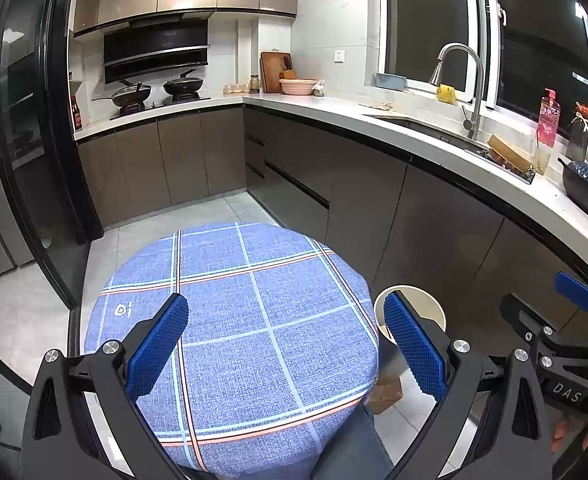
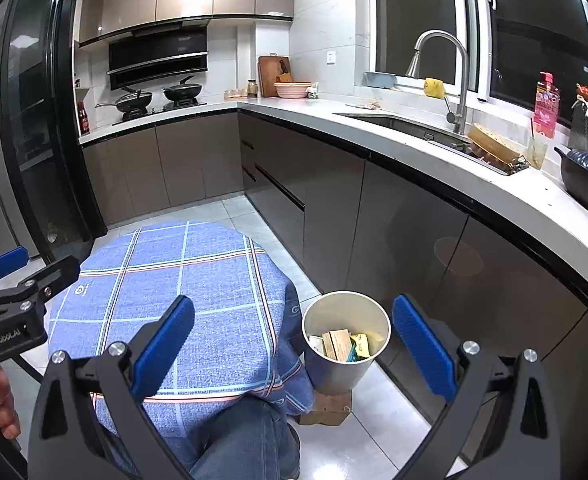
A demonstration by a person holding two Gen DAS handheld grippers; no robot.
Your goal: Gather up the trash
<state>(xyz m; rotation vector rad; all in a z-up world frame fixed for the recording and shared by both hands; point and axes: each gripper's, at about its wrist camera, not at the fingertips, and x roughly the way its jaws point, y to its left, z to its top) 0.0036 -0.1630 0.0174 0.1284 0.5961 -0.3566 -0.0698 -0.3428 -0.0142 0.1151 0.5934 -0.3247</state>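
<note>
1. My left tongs (image 1: 286,354), black with blue ribbed pads, stand wide apart and hold nothing; they hover over the round table under its blue checked cloth (image 1: 230,320).
2. My right tongs (image 2: 294,350) are likewise spread wide and hold nothing.
3. The trash, a few cardboard and paper scraps with a yellow wrapper (image 2: 344,345), lies inside a tall cream-white bin (image 2: 380,322), seen between my right tongs' two pads, nearer the right-hand one.
4. From the left wrist view the same bin's rim (image 1: 434,300) sits just behind the right-hand pad, beside the table edge.
5. The bin stands on a brown cardboard box (image 2: 328,410) on the pale tiled floor (image 2: 374,432), just right of the table.
6. Blue-jeaned legs (image 2: 246,440) show below the cloth, between the right tongs' arms.
7. Beyond both tongs runs a white kitchen counter (image 2: 374,132) over brown cabinets, with a steel tap (image 2: 442,68) at the sink and two black pans (image 2: 158,98) on the hob far ahead.
</note>
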